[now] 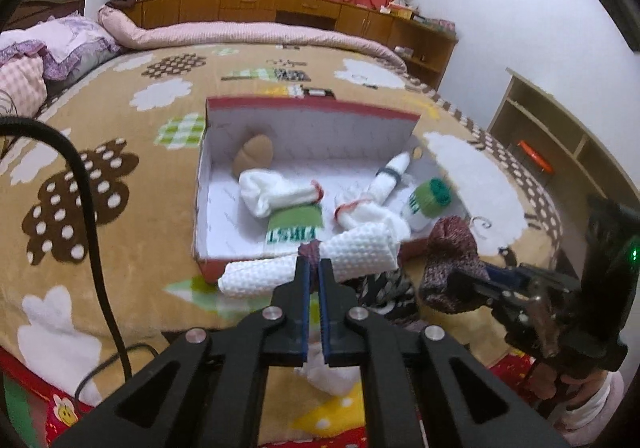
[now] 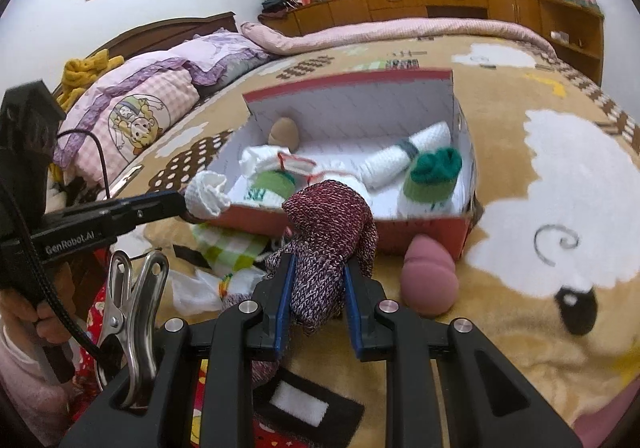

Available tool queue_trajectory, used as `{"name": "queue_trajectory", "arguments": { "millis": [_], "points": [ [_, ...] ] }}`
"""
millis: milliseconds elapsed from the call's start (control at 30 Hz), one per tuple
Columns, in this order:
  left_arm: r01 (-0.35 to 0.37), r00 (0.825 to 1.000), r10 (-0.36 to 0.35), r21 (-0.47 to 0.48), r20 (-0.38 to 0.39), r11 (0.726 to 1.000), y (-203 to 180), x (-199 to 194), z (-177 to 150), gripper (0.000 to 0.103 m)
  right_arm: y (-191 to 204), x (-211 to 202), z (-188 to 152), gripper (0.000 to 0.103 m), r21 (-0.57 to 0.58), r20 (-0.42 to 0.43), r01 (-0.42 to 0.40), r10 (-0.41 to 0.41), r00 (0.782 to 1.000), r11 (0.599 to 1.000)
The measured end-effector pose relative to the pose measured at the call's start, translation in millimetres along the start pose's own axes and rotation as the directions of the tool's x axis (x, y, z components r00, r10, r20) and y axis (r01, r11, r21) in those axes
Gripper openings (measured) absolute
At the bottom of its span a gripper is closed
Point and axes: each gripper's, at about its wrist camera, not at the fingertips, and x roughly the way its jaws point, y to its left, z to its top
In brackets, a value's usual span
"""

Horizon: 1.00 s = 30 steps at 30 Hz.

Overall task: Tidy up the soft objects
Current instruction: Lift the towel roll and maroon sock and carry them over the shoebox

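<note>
With the left gripper point(image 1: 314, 268) we pinch the white waffle-knit rolled sock point(image 1: 320, 262) just before the red cardboard box point(image 1: 304, 104). The right gripper point(image 2: 318, 272) clamps the maroon marled knit sock point(image 2: 328, 224). We should clear the near wall, then release inside.

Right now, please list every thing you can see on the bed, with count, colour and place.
box: one, red outside, white inside, on the bed middle.
rolled socks: several, white and green, inside the box.
tan roll: one, box far-left corner.
waffle cloth: one, white, held over the box near edge.
knit sock: one, maroon, held before the box.
pink sponge: one, on the blanket beside the box.
blanket: one, tan with white sheep.
pillows: pink and purple, at the headboard.
left gripper: shut on waffle cloth.
right gripper: shut on knit sock.
</note>
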Motion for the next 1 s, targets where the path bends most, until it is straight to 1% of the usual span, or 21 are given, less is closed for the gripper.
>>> {"name": "queue_trajectory", "arguments": {
  "millis": [133, 267, 467, 767, 1000],
  "points": [
    [0.0, 1.0, -0.001, 0.012, 0.03, 1.0, -4.1, -6.5, 16.8, 0.004, 5.5, -9.5, 12.0, 0.024, -0.026, 0.028, 0.002, -0.001, 1.0, 1.0],
    [-0.01, 0.999, 0.008, 0.039, 0.053, 0.999, -9.3, -6.1, 31.9, 0.004, 10.0, -14.5, 25.9, 0.024, -0.054, 0.038, 0.008, -0.006, 0.999, 0.999],
    [0.002, 0.998, -0.003, 0.029, 0.055, 1.0, -8.8, 3.5, 50.4, 0.004, 15.3, -17.2, 45.5, 0.024, -0.096, 0.05, 0.028, -0.023, 0.998, 0.995],
    [-0.01, 0.999, 0.009, 0.011, 0.046, 1.0, -5.5, 29.4, 65.0, 0.004, 16.3, -3.6, 65.7, 0.024, -0.093, 0.065, 0.043, -0.037, 0.997, 0.995],
    [-0.024, 0.999, 0.024, 0.0, 0.031, 1.0, -4.4, 52.9, 69.1, 0.004, 11.0, 15.7, 77.7, 0.024, -0.1, 0.068, 0.08, -0.073, 0.995, 0.992]
  ]
}}
